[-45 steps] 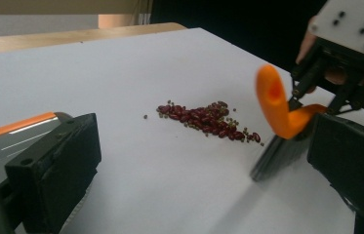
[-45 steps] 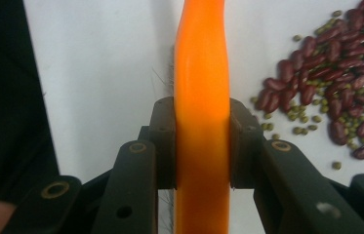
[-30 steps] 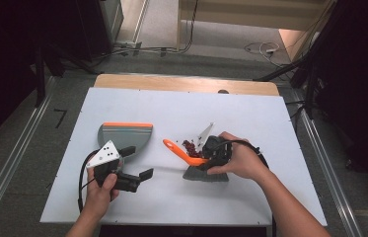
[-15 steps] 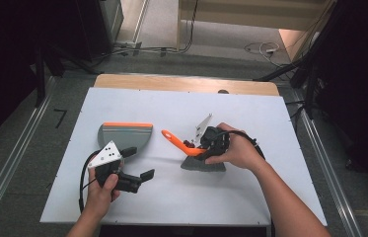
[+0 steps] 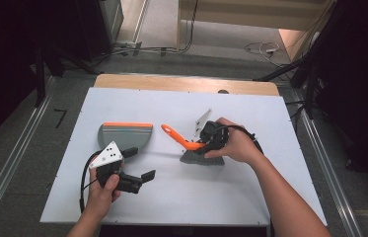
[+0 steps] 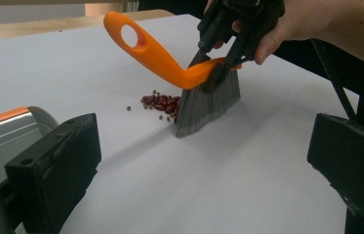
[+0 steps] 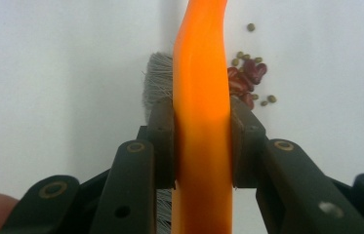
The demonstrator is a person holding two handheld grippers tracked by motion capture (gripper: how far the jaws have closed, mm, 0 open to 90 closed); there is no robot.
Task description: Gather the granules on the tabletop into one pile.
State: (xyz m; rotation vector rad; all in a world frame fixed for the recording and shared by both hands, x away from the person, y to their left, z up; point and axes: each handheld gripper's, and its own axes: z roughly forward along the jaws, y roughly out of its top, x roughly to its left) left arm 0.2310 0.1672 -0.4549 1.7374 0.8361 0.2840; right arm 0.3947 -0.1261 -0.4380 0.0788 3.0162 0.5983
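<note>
A: Start at the left. What's on the tabletop point(image 5: 250, 106) there?

B: A grey dustpan point(image 5: 124, 134) with an orange edge lies flat, left of centre. Just in front of it, the left claw point(image 5: 139, 165) sits in the person's left hand point(image 5: 101, 190), low over the white surface. Its jaws stand apart with nothing between them; in the left gripper view they frame bare tabletop on either side.

A: And the middle?

B: A small hand brush point(image 6: 189, 73) with an orange handle and grey bristles. The handle slants up toward the dustpan, and the bristles touch the tabletop, splayed a little. In the left gripper view, a small heap of red beans point(image 6: 162, 103) mixed with a few smaller green ones lies right against the bristles, on the dustpan's side of the brush.

A: What holds the brush?

B: The right claw point(image 7: 202, 146), in the person's right hand point(image 5: 236, 145). In the right gripper view its two black jaws press on either side of the orange handle, just above the bristles, clamped firmly. The beans show beside the handle there too, touching the bristle edge.
</note>
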